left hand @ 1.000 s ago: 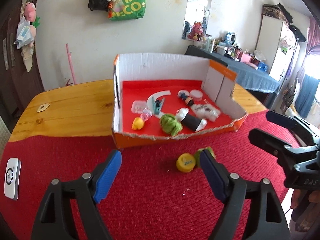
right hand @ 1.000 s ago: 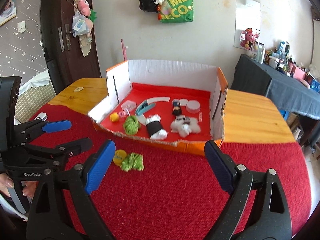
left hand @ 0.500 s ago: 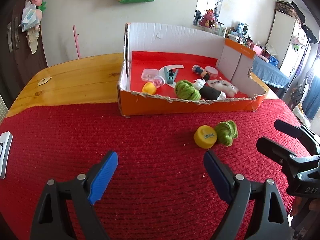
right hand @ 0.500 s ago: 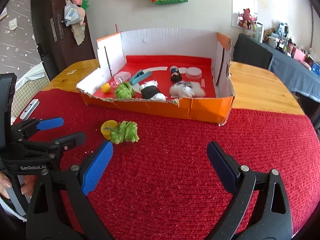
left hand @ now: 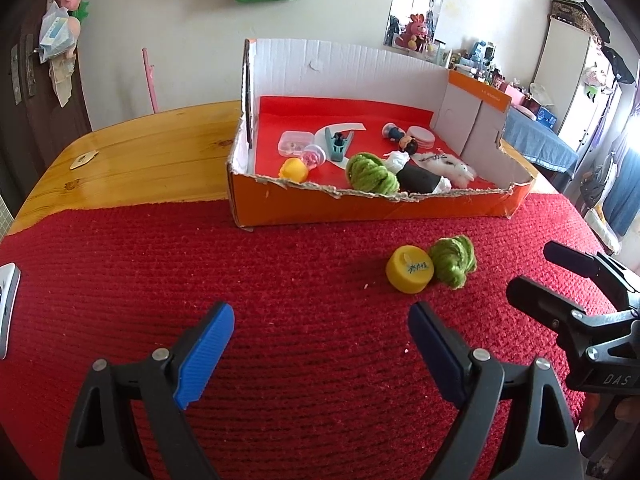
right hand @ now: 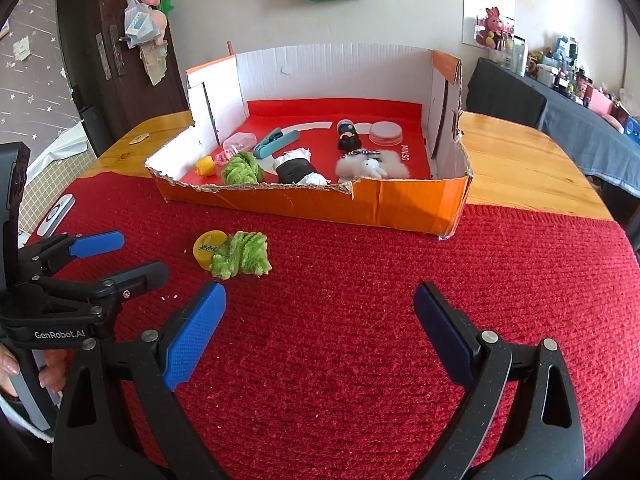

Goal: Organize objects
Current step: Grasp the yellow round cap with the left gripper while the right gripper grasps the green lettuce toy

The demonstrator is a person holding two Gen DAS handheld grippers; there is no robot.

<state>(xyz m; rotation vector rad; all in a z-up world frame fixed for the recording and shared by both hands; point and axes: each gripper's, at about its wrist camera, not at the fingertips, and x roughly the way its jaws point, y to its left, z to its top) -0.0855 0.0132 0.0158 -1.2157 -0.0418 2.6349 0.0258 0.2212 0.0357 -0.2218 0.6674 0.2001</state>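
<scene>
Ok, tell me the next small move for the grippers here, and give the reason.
Probably ease the left gripper forward and to its right, toward the round yellow cap, then close on it. Both it and the right gripper are open and empty, and the cap and the fuzzy green yarn bundle touching it lie on the red knitted cloth, outside the orange cardboard box.

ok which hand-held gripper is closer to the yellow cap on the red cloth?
Left, by a small margin. The left hand-held gripper is open just short of the yellow cap, which sits ahead near its right finger. The right hand-held gripper is open, with the cap ahead beyond its left finger.
</scene>
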